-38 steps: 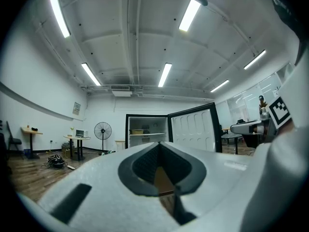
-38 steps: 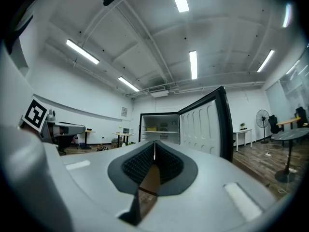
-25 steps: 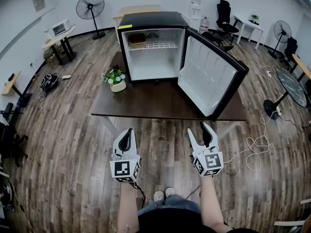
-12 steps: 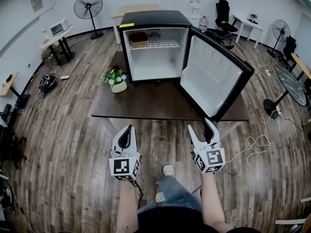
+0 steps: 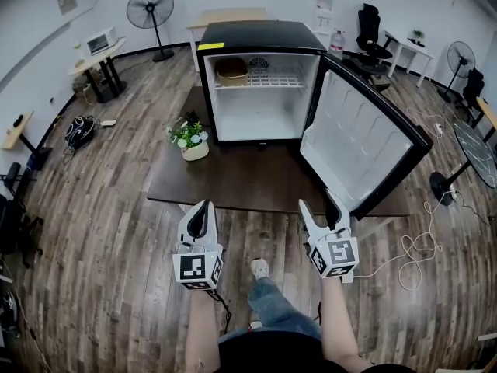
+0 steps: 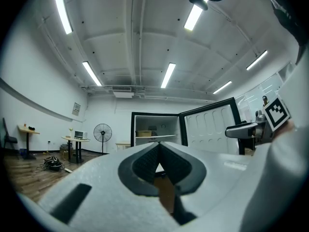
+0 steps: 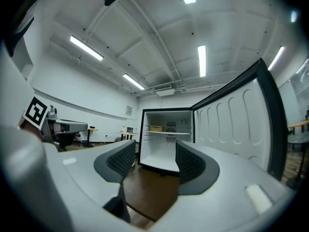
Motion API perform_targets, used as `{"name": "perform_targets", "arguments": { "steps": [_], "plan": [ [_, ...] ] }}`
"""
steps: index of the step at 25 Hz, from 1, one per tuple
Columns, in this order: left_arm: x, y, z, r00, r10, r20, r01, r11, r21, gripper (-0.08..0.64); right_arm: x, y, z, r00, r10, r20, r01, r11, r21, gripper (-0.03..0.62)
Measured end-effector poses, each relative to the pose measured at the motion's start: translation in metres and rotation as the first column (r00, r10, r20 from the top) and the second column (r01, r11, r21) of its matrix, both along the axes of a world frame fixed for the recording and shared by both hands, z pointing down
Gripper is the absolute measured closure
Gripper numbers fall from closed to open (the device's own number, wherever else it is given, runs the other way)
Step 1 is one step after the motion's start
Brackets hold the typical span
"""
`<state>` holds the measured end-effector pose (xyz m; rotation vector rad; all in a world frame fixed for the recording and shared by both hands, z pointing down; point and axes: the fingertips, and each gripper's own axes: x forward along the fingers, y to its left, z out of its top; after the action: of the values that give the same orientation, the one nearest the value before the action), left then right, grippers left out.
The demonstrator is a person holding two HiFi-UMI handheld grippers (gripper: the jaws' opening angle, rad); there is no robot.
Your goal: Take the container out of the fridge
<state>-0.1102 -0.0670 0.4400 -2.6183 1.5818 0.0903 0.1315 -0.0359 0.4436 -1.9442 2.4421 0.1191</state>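
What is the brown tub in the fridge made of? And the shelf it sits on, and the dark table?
The brown container looks matte and maybe woven, like wicker or bamboo, but it is too small to be sure. The white wire shelf shows thin parallel bars, so it is probably coated metal. The dark brown table looks like wood or wood-look laminate, smooth with a faint sheen.

Ahead of my white left gripper [image 5: 203, 205], I am facing a black fridge [image 5: 260, 31], white inside, holding a tan container [image 5: 231, 71].

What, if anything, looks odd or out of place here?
Nothing spilled or broken. The oddest sight is the mini fridge standing on a table, door wide open, holding only a brown container on its top shelf.
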Motion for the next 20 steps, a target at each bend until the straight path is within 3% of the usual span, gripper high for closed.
{"name": "perform_targets", "arguments": {
  "steps": [20],
  "plan": [
    [0.024, -0.225, 0.002, 0.996, -0.090, 0.008, 0.090, 0.995, -0.050, 0.554, -0.014, -0.251, -0.019, 0.986, -0.166, 0.024, 0.166, 0.986, -0.004, 0.341]
  ]
}}
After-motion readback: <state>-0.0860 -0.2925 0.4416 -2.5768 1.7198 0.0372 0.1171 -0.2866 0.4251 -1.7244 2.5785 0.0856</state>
